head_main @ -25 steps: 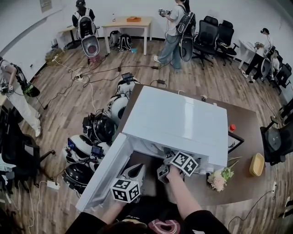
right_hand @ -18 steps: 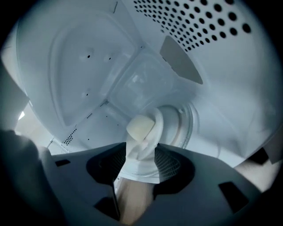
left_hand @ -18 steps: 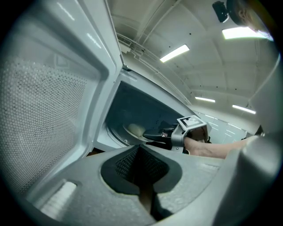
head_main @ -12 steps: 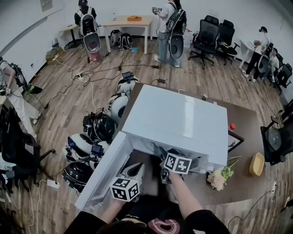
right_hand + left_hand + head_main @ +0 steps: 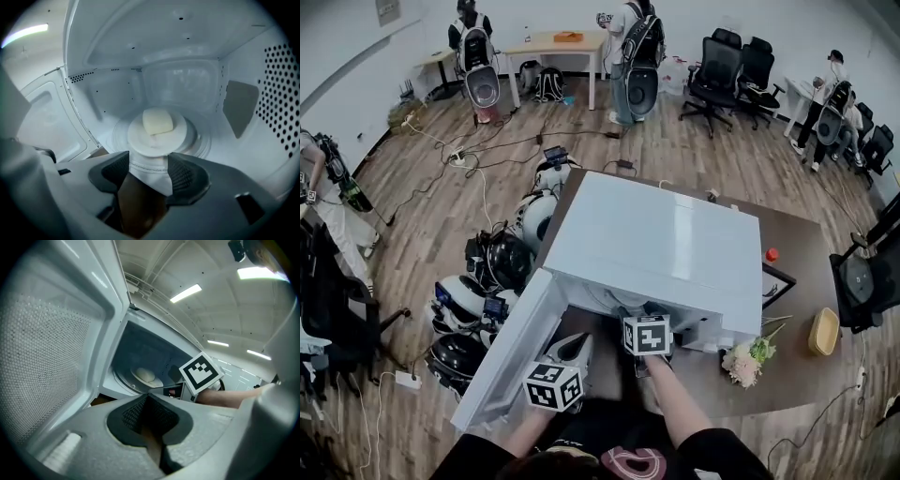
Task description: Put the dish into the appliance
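The white microwave (image 5: 656, 244) stands on the brown table with its door (image 5: 511, 347) swung open to the left. A white dish (image 5: 159, 140) with a pale bun (image 5: 157, 121) on it rests on the glass turntable (image 5: 201, 140) inside. My right gripper (image 5: 149, 171) is at the oven's mouth (image 5: 636, 311). Its jaws have just been opening; the pads stand apart just short of the dish's near rim and press on nothing. The left gripper (image 5: 577, 342) hangs beside the door, its pads (image 5: 133, 411) meeting with nothing between them. The dish (image 5: 146, 376) also shows in the left gripper view.
A bunch of flowers (image 5: 748, 361), a yellow bowl (image 5: 825, 330) and a small red thing (image 5: 772, 254) lie on the table right of the microwave. Helmets and gear (image 5: 502, 262) crowd the floor to the left. People and office chairs (image 5: 722, 66) are far behind.
The right gripper's marker cube has rolled from tilted to square and shifted slightly left at the oven mouth. The left gripper has stayed put. People at the back have moved left.
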### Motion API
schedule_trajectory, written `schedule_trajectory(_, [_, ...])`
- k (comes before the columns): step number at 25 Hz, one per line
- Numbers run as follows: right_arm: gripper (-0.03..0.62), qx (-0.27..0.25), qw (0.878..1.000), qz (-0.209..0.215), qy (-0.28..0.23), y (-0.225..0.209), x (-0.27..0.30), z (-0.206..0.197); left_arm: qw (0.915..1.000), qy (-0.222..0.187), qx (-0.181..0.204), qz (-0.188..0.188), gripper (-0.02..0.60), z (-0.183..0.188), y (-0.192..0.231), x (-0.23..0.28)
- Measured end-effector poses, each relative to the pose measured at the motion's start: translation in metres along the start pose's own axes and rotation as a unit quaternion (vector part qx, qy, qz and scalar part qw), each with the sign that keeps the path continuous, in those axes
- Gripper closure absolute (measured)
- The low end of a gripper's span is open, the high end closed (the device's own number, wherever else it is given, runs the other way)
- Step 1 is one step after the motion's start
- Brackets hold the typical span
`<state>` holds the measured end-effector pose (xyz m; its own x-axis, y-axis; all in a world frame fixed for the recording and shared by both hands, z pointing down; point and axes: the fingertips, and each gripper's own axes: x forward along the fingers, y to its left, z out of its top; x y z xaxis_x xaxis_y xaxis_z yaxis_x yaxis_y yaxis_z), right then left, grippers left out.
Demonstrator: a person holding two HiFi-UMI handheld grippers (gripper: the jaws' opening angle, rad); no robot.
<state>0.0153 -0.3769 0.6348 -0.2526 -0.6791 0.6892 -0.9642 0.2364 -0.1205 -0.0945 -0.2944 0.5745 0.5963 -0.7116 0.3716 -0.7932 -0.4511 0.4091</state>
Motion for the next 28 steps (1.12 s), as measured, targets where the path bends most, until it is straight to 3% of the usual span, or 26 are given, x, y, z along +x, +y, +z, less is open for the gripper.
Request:
schedule_trajectory(11, [0.335,-0.006,1.000,-0.008,0.000,0.001,-0.006,-0.001,0.9999,0.011,0.000,-0.005,0.572,-0.003,0.000,0.003])
schedule_trajectory(14, [0.374,0.003,1.000,-0.013,-0.003,-0.003,-0.009,-0.001,0.9999,0.015,-0.001,-0.006,0.572,-0.005,0.000,0.004])
schedule_trajectory(19, [0.374,0.007,1.000,-0.011,0.004,-0.005,-0.011,-0.008,0.9998,0.016,0.000,-0.007,0.572,-0.006,-0.001,0.005])
schedule_trajectory(28, [0.302,0.048,0.998,0.023,-0.024,-0.002,-0.023,-0.011,0.9999,0.011,-0.001,-0.010,0.572,-0.002,-0.001,0.004])
